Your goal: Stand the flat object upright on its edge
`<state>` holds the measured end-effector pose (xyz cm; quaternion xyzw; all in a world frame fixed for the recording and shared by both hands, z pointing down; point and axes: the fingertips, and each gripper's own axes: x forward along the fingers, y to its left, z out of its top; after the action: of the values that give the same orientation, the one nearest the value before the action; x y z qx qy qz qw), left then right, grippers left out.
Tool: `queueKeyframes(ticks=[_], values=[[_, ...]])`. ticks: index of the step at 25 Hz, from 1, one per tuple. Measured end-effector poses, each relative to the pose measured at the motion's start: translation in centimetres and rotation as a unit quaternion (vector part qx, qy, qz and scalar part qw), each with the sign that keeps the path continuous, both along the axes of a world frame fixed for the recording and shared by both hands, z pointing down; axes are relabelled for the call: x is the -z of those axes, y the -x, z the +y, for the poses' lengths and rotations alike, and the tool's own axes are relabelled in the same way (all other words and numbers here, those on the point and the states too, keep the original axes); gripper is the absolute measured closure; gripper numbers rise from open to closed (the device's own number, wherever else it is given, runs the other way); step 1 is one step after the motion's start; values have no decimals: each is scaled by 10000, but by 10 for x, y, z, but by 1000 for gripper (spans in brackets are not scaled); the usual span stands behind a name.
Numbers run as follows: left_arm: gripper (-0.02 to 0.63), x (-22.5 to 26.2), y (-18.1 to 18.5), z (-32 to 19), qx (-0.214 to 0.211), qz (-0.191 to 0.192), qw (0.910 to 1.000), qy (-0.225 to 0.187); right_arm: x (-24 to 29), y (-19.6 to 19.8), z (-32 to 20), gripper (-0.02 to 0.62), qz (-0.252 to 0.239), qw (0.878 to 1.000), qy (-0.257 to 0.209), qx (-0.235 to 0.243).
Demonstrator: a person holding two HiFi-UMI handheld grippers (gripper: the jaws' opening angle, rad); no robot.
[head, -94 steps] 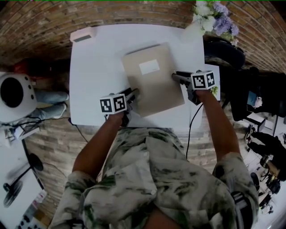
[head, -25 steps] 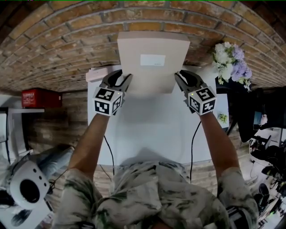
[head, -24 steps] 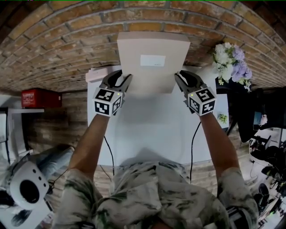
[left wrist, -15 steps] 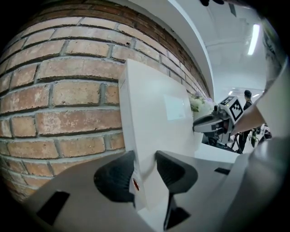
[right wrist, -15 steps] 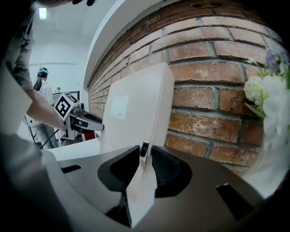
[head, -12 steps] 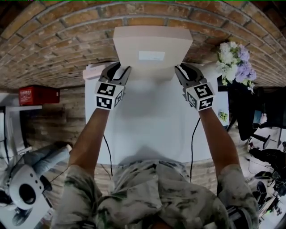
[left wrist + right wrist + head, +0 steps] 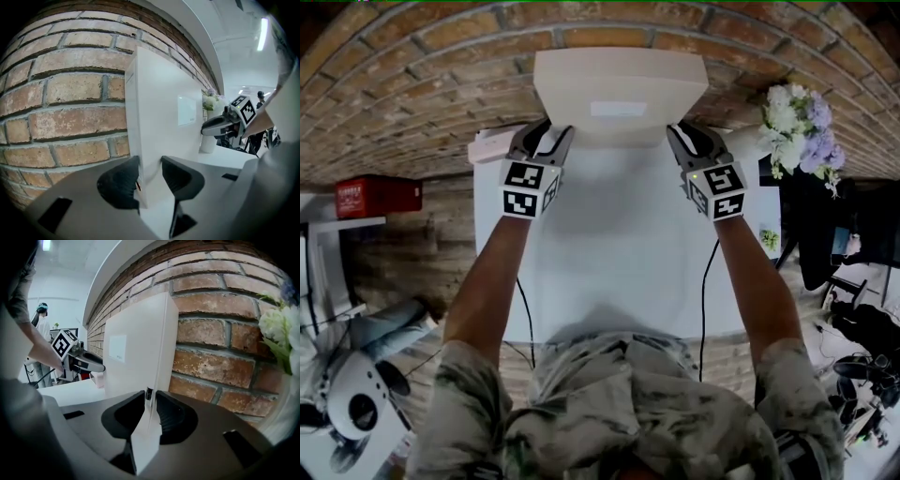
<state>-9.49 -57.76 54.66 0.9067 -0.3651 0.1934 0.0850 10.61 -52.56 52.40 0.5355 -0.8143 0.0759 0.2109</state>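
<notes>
The box [image 7: 619, 86], which lay flat on the table [image 7: 619, 262] a few seconds ago, now stands upright on its lower edge at the table's far edge. Both grippers have crept a little closer to the brick wall [image 7: 412, 89] over the last second.

The wall runs just behind the box; whether the two touch cannot be told. The white table carries the beige box in the middle of its far edge, with a bunch of flowers [image 7: 797, 127] at the far right corner.

The left gripper [image 7: 547, 133] has its jaws released around the box's left edge: one pad lies against the back corner and the other stands off the front face. The right gripper [image 7: 684, 133] is closing its jaws on the box's right edge, with a pad against each face.

A white label [image 7: 617, 109] sits on the front of the box, and a small tag [image 7: 149, 393] on its right edge. The print on both is too small to read.
</notes>
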Motion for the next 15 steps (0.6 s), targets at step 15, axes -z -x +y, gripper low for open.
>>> queueKeyframes(ticks=[15], values=[[434, -3, -1, -10, 19, 3, 10000, -16, -4, -1, -8, 495, 6, 10000, -58, -63]])
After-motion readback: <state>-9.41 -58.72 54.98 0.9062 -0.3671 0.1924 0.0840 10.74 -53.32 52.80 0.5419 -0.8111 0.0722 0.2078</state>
